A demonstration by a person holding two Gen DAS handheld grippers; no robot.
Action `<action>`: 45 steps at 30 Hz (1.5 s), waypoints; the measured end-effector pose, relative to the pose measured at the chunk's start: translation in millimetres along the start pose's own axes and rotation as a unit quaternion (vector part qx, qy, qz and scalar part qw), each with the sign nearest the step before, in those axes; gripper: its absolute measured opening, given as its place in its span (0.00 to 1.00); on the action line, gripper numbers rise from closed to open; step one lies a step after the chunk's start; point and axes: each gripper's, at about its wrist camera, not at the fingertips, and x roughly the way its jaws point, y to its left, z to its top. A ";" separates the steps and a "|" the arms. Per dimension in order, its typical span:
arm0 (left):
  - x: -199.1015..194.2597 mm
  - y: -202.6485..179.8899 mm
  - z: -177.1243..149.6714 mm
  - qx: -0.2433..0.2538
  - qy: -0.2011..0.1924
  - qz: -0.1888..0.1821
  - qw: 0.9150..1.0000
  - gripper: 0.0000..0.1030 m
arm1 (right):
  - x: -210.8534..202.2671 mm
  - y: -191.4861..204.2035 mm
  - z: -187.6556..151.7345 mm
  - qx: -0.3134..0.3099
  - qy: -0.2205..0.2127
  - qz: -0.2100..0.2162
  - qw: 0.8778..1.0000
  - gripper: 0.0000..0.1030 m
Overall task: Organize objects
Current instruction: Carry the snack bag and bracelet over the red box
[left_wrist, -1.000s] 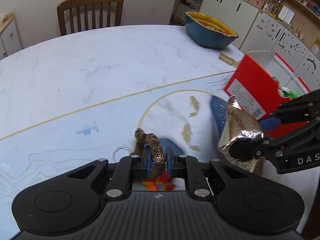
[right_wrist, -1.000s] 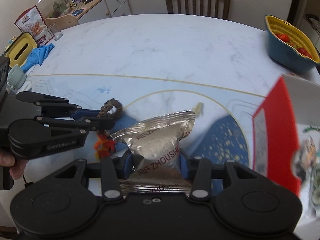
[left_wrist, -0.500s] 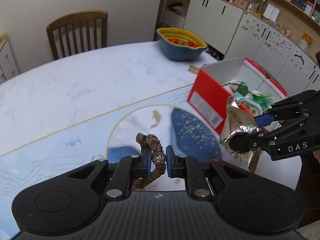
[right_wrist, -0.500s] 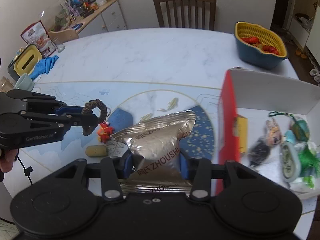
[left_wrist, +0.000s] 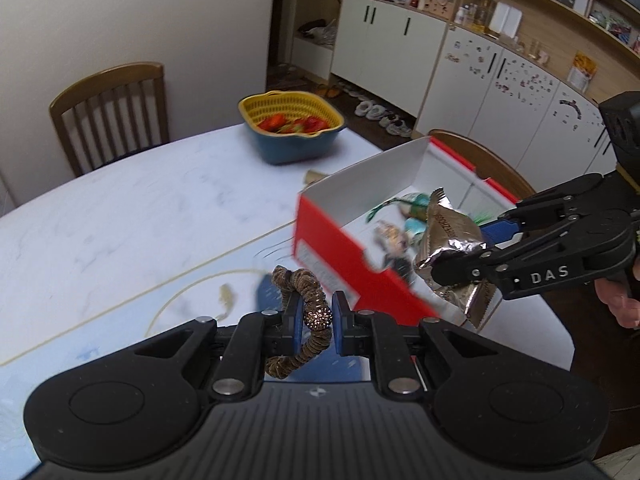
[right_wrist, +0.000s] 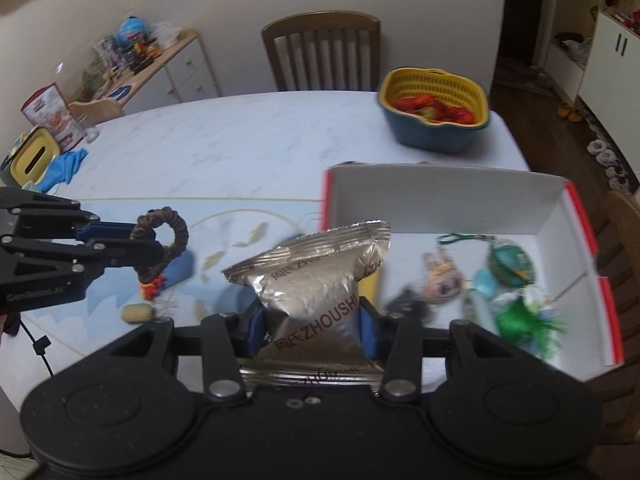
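My left tool (left_wrist: 312,316) is clamped on a brown beaded hair tie (left_wrist: 308,300), low centre of the frame, above the desk (left_wrist: 120,216). It is soft, light and floppy, so I pinch it at the sparkly bead. My right tool (right_wrist: 312,320) grips a silver foil snack bag (right_wrist: 316,276) across its lower half; it is crinkly, slippery and probably light. It hangs at the near edge of the red box (right_wrist: 576,220), though motion blur makes that uncertain.
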 end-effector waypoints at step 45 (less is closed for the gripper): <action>200.5 -96.1 73.6 0.023 0.091 0.059 0.994 0.14 | 66.5 -110.3 -23.5 -0.051 0.069 -0.004 0.996 0.42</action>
